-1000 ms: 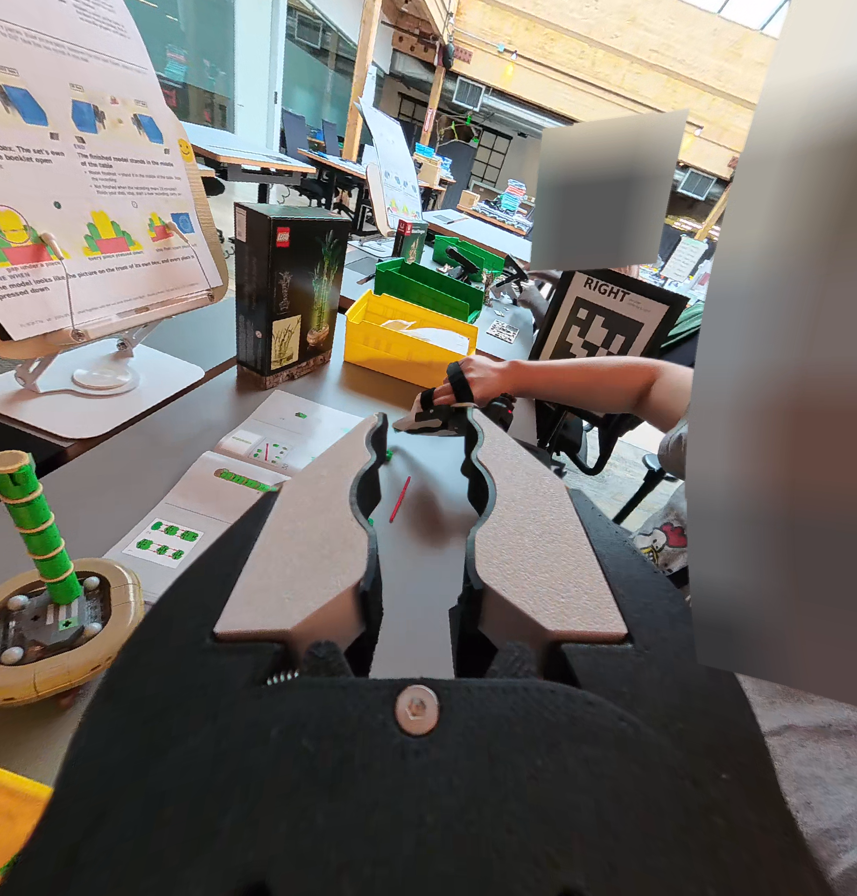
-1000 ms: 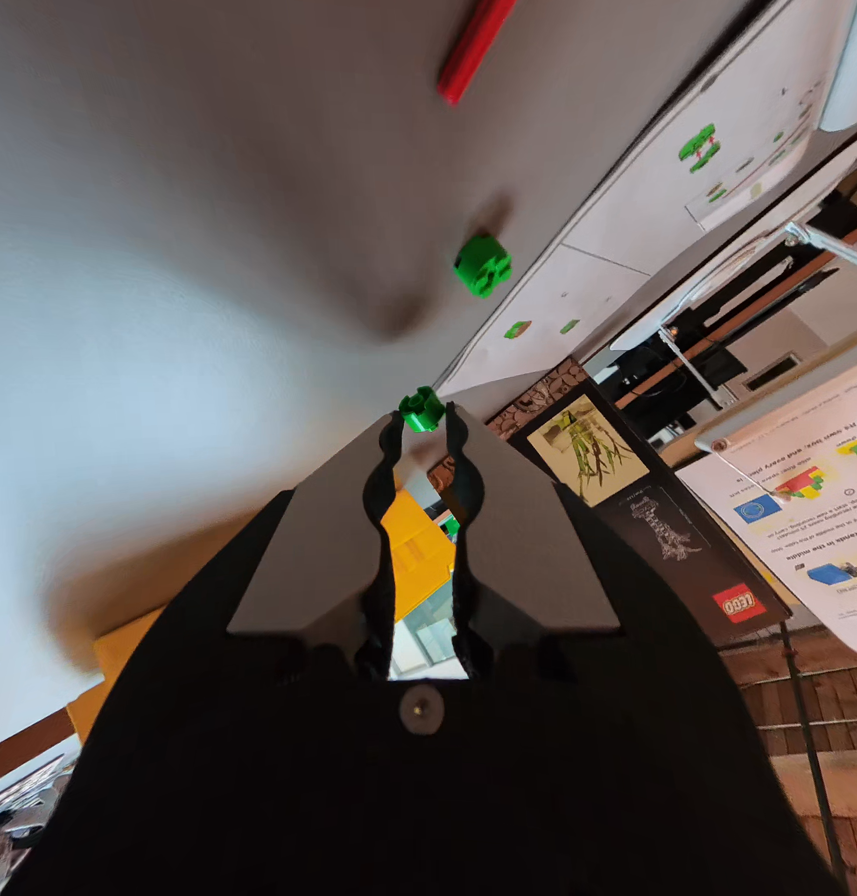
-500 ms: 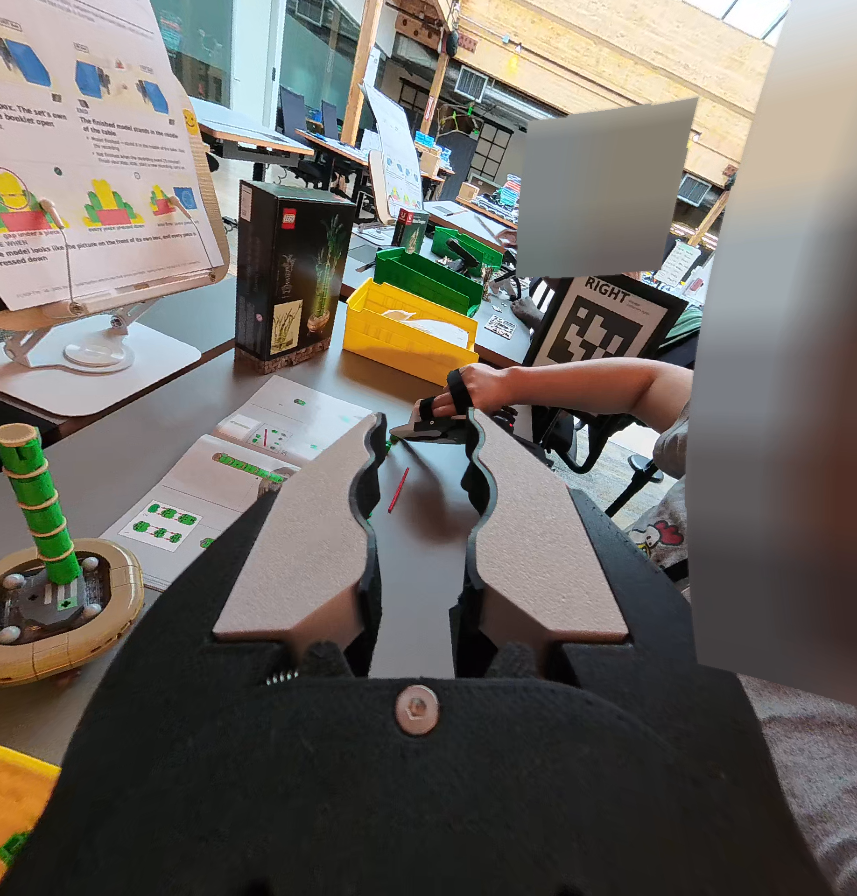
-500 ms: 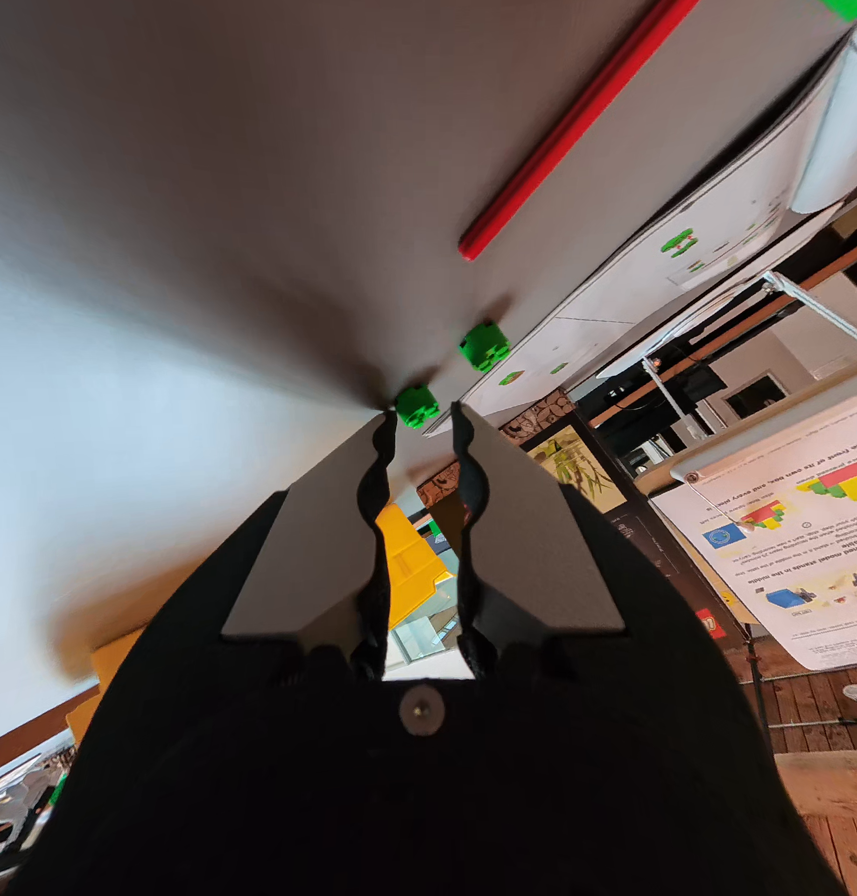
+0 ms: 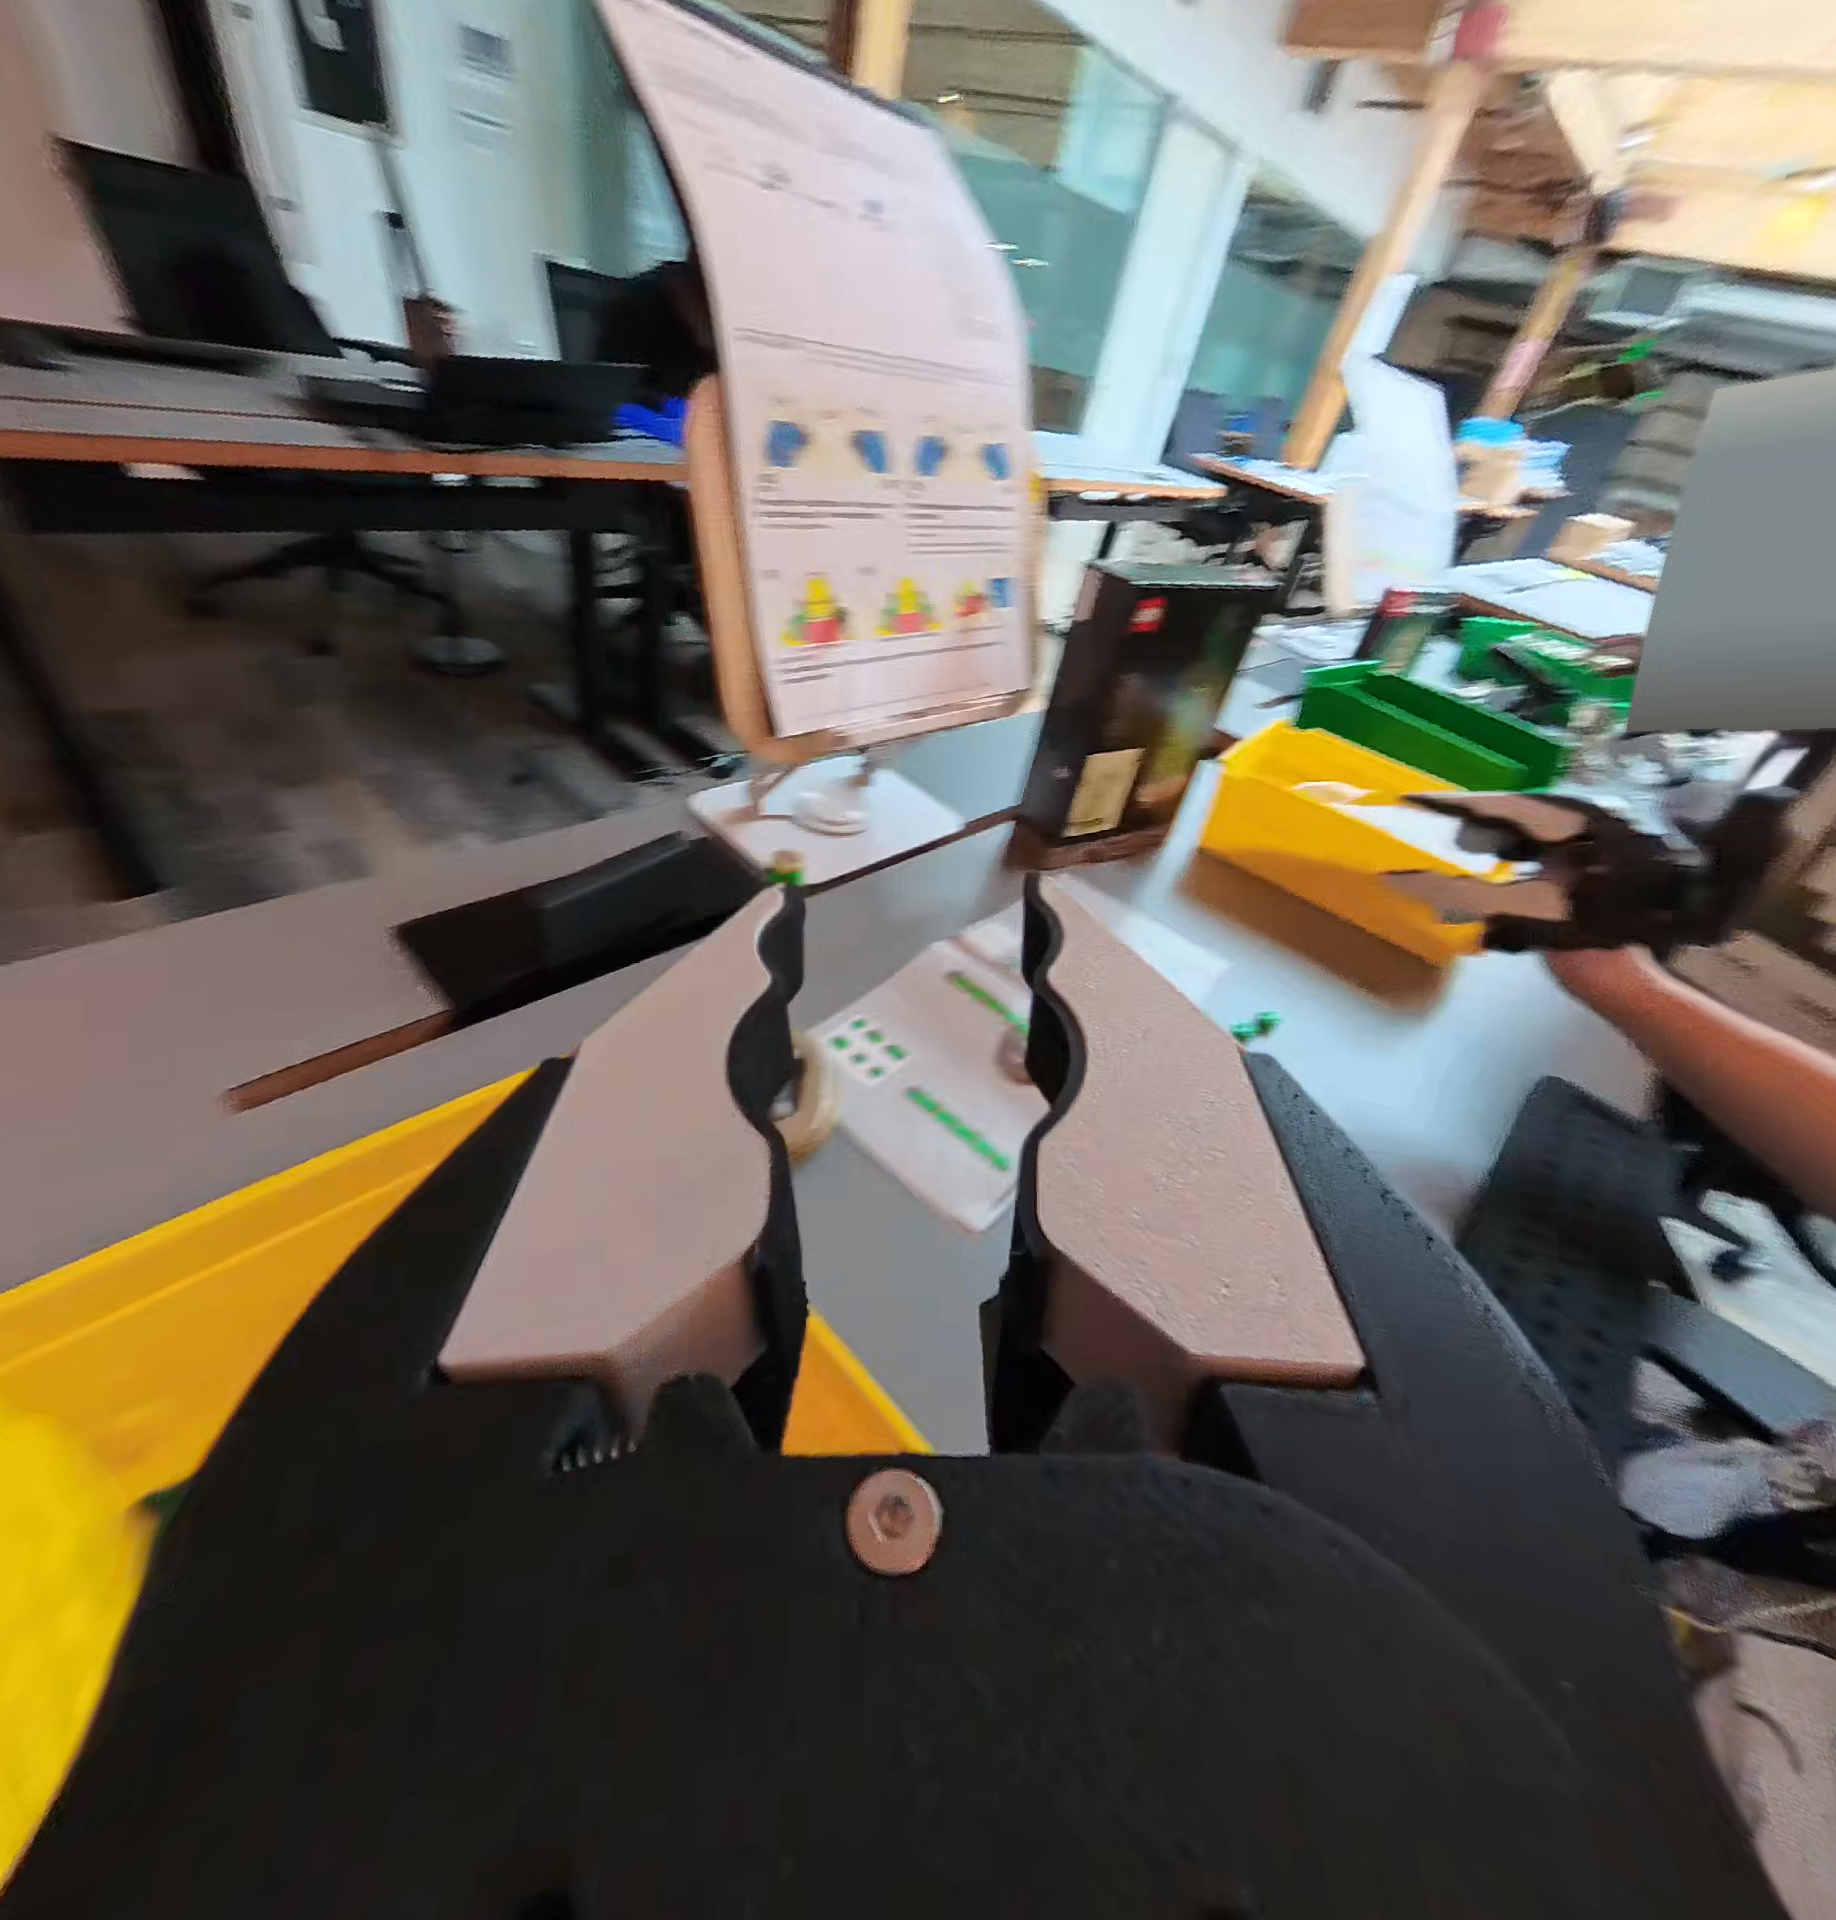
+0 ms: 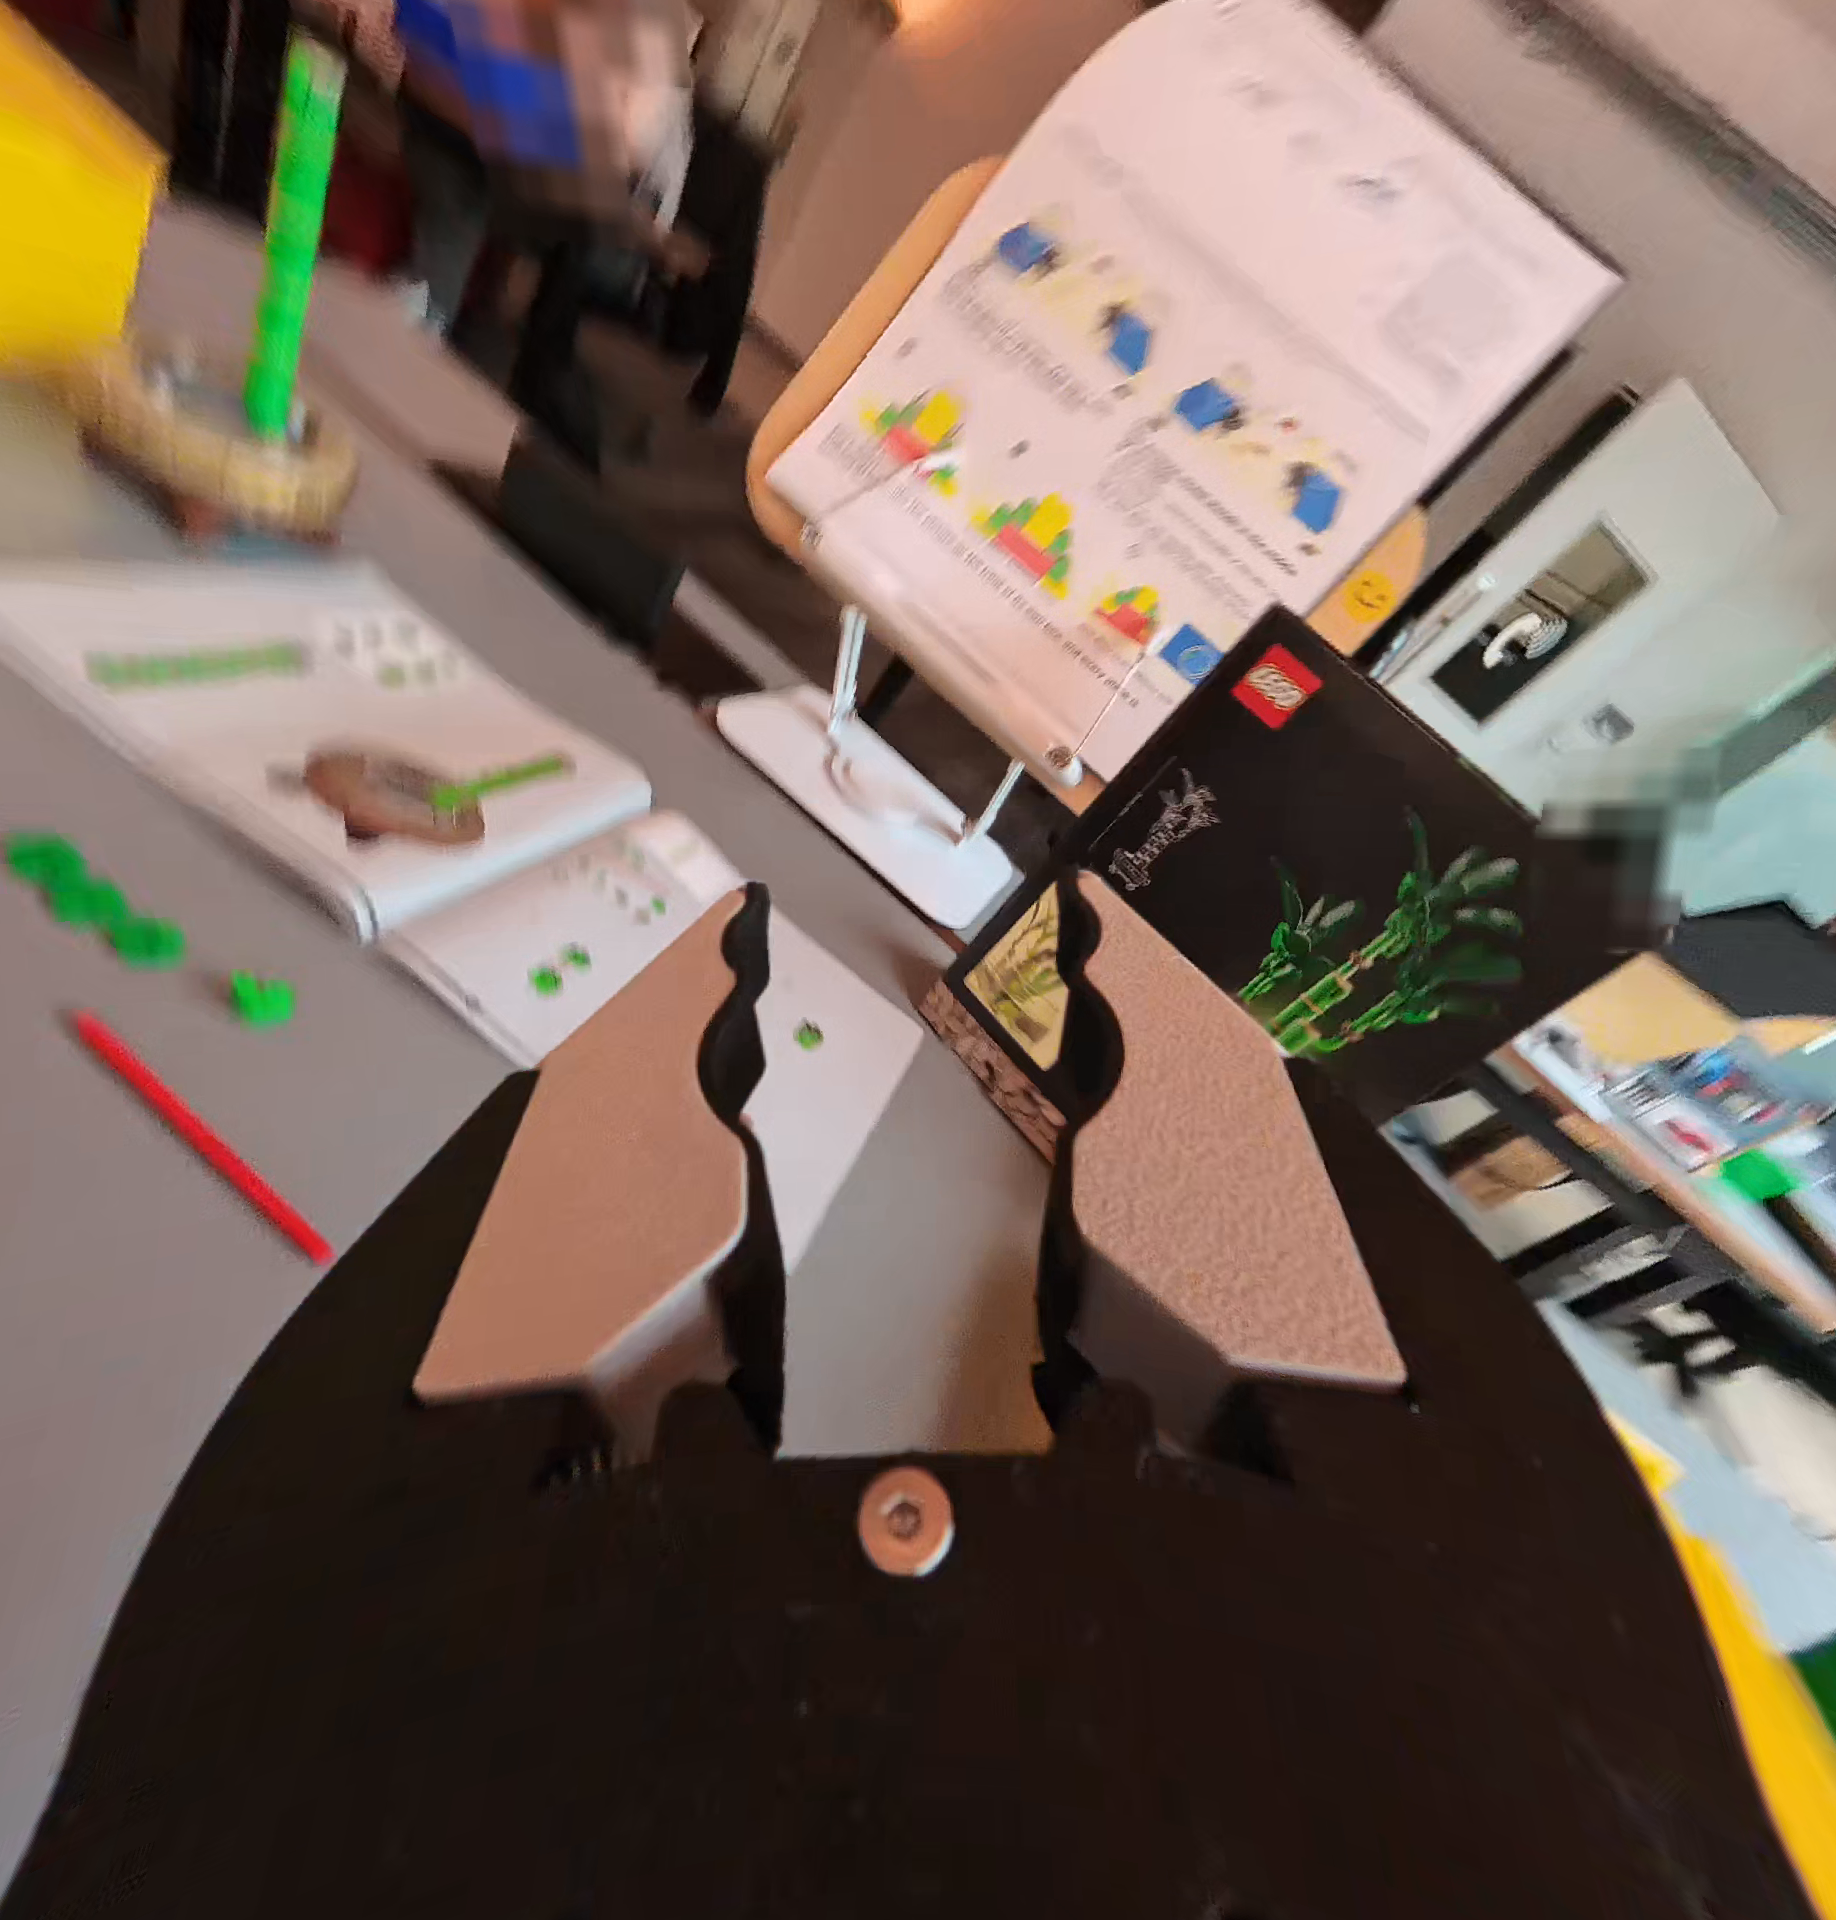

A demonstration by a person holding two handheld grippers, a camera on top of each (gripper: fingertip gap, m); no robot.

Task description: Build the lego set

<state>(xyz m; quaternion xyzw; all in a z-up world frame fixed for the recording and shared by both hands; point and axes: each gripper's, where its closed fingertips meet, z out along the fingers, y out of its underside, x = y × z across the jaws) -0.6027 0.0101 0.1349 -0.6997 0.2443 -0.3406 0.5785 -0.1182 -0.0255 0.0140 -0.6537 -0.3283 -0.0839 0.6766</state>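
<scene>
The partly built model, a tan ring base (image 6: 218, 457) with a green bamboo stalk (image 6: 285, 229), stands at the far left of the grey table (image 6: 114, 1195). In the left wrist view only the stalk's top (image 5: 786, 868) and a bit of the base show behind my left finger. Several loose green pieces (image 6: 93, 899) and one more green piece (image 6: 259, 997) lie on the table beside a red rod (image 6: 197, 1132). My left gripper (image 5: 909, 899) is open and empty above the open booklet (image 5: 924, 1101). My right gripper (image 6: 912, 891) is open and empty; it also shows in the left wrist view (image 5: 1496, 883), held above the table.
An instruction sheet on a stand (image 6: 1153, 364) and the black set box (image 6: 1309, 862) stand at the back. The booklet (image 6: 301, 727) lies open. A yellow bin (image 5: 218, 1299) is near left; another yellow bin (image 5: 1329, 821) and a green bin (image 5: 1413, 717) are behind. There is about 50 cm between the tips of the two grippers. To the red rod (image 6: 197, 1132): right tips about 20 cm, left tips about 50 cm.
My right gripper let go of the small green piece on the table, opened wide and lifted away. My left gripper opened wider and swung to the left.
</scene>
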